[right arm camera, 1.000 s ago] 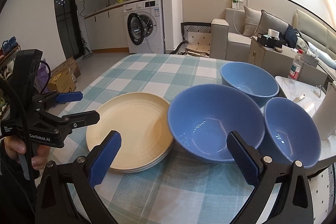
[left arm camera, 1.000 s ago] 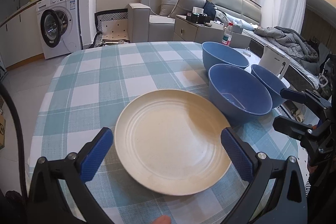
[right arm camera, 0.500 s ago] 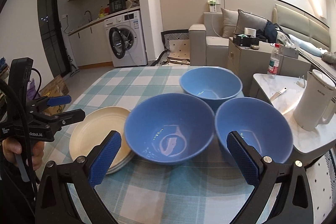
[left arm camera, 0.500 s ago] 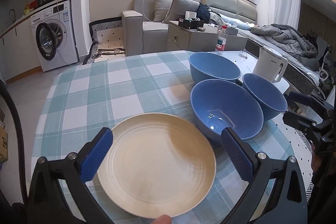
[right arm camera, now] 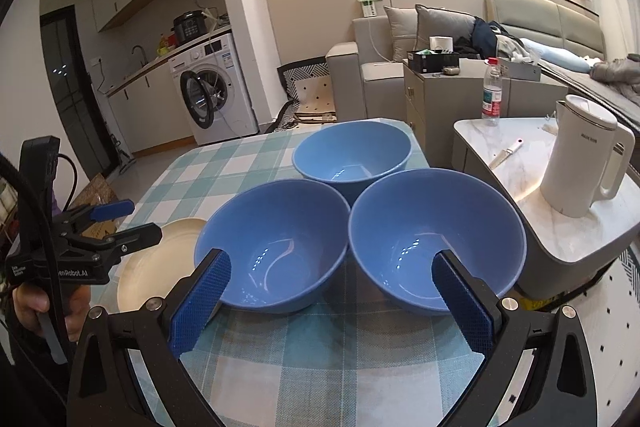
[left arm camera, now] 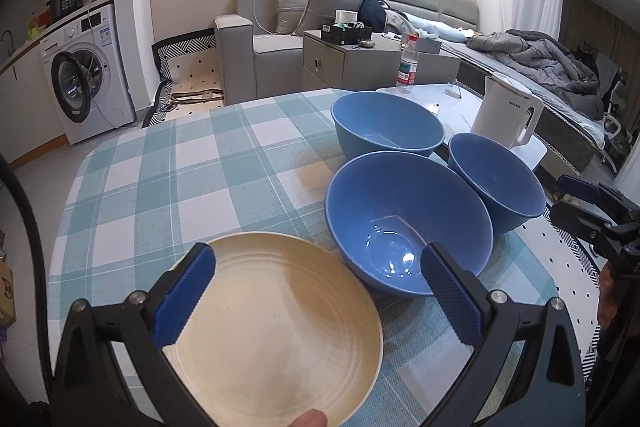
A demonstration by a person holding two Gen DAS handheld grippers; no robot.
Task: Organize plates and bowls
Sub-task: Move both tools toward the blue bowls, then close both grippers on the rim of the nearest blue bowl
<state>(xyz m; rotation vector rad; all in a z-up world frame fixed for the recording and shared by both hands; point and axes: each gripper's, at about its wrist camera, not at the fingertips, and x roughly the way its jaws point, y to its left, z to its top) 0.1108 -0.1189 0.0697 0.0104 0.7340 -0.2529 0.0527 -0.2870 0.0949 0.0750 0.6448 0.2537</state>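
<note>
Bowls, three blue ones, cluster on the checked tablecloth [left arm camera: 168, 179]: near bowl [left arm camera: 408, 223], far bowl [left arm camera: 388, 127] at 12 o'clock of it, third bowl [left arm camera: 496, 179] at 2 o'clock. Cream plate [left arm camera: 276, 327] lies at 8 o'clock (just beside). Left gripper [left arm camera: 316, 291] and right gripper [right arm camera: 332, 303] gape wide, holding nothing.

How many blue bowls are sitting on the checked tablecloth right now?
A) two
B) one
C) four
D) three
D: the right wrist view shows three blue bowls clustered together on the checked tablecloth: a far bowl, a near left bowl and a near right bowl, with the cream plates off to their left.
</note>
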